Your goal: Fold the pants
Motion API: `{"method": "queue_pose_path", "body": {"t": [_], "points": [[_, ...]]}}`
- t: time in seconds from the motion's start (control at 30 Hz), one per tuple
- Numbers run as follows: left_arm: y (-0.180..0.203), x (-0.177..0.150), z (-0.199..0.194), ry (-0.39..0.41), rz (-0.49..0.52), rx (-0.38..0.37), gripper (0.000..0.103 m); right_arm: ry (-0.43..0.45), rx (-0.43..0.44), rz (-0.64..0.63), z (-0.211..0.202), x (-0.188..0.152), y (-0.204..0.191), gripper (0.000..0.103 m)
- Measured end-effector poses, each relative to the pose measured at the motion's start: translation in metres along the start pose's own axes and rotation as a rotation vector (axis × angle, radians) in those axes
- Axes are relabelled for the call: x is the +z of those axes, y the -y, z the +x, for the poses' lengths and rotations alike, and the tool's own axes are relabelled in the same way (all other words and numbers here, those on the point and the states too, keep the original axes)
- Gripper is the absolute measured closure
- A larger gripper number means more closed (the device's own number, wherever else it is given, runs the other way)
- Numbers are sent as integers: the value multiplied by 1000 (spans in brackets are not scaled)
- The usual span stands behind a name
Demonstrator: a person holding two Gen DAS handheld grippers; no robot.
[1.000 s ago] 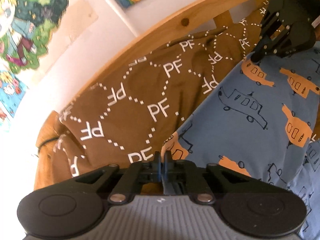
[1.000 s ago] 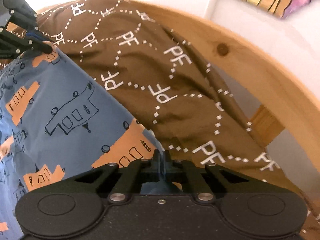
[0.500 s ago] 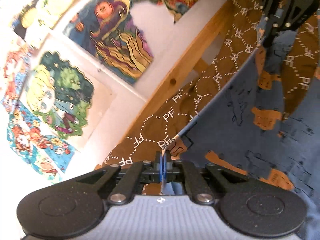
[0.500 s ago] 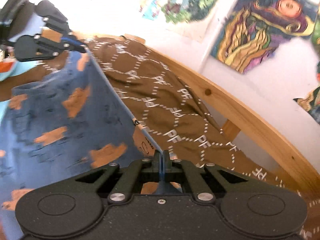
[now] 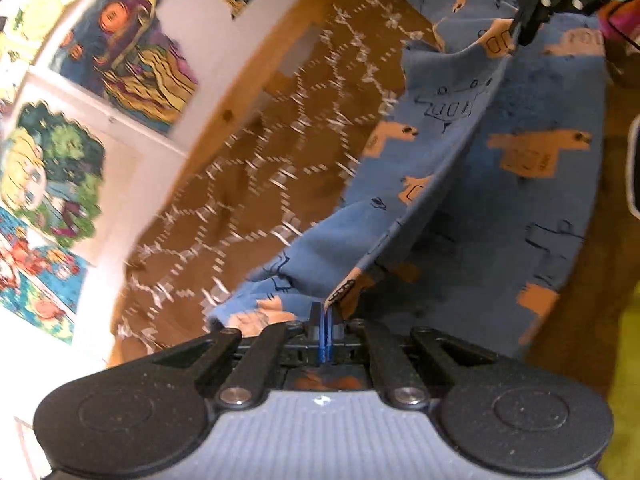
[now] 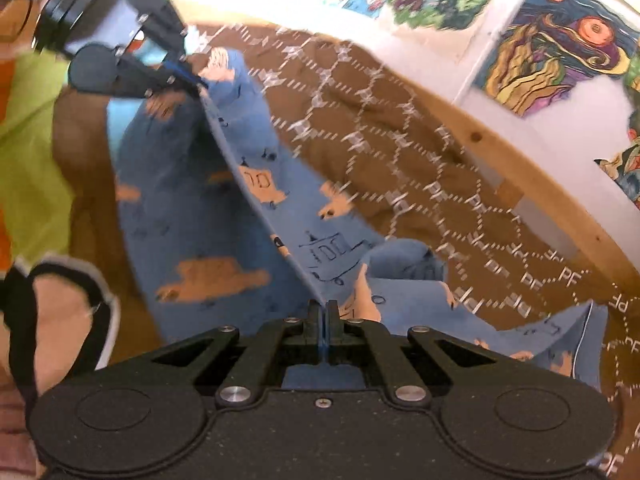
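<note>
Now the brown bedspread (image 6: 400, 152) printed with white dotted hexagons and the letters "PF" lies well below both cameras, whereas a second ago it filled the views from close by; the letters read clearly only at the right edge of the right wrist view and blur elsewhere. The curved pale wooden bed rail (image 6: 532, 184) and the colourful cartoon posters (image 5: 132, 52) on the white wall have come into sight since then. The blue cotton pants (image 5: 520, 184) with orange and outlined vehicle prints, which lay flat on the bedspread, now hang lifted above it, one edge stretched taut between the two tools. The left gripper (image 5: 323, 312) is clamped on one end of that edge, and the right gripper (image 6: 322, 307) is pinched on the other.
</note>
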State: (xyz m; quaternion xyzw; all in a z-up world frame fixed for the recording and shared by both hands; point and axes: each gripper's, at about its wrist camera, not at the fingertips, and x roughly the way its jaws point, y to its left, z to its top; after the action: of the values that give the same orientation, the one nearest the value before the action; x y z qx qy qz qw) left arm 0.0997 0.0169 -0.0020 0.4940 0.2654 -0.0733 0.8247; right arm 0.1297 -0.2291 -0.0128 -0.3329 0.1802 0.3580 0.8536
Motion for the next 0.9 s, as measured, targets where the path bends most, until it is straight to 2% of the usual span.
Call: {"method": "queue_pose_path", "body": {"t": [0.17,0.3,0.47,0.57,0.67,0.7,0.9], "points": [[14,-10,1,-30,4,-13,101,-4,1,96,1,-17,-13,103],[23,-12,5,-48,34,2,96,-8,-3,24,4,-21,-22,102],[27,-17,2,-69,25,10,88,-10,-9,40,7,-23,-22,91],[27,-17,4,-75,35,13,89,-5,-16,27,7,-26,-23,91],[27,-16,4,-70,31,12,101,7,-7,21,8,-27,-24,97],[27,-15,3,-68,36,17,102,8,-8,14,7,-26,-25,103],[31,-21,-10,-44,96,38,102,9,-10,-45,-11,-20,-35,103]]}}
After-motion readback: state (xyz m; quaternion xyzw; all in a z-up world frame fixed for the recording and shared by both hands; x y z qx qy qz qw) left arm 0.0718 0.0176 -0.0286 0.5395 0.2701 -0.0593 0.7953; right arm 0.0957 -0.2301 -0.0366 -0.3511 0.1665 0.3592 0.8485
